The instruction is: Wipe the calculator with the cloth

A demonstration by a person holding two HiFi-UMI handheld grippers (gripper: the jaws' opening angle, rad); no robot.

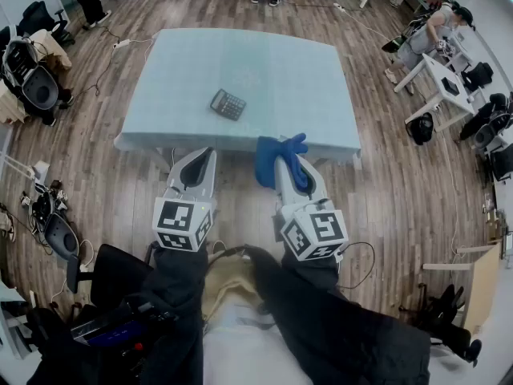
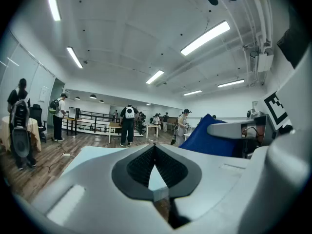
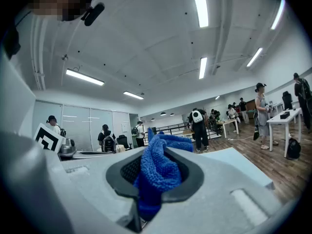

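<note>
Overhead, the calculator [image 1: 228,104] lies on the worktop [image 1: 321,95], well ahead of my left tongs [image 1: 207,152] and right tongs [image 1: 282,157]. Along the left tongs, the jaws meet at their tips, empty. Along the right, they clamp the blue cloth [image 3: 158,172].

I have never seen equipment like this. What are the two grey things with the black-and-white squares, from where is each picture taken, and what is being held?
There is no robot here: a person holds a two-jaw gripper in each hand. The head view comes from a camera on the person's head, looking down. The two gripper views come from a camera riding on each gripper, looking along its jaws. The squared cubes are markers, parts of the grippers. On the pale table lies a dark calculator, with neither gripper touching it. The right gripper is shut on a blue cloth. The left gripper has its jaws together, with nothing between them.
</note>
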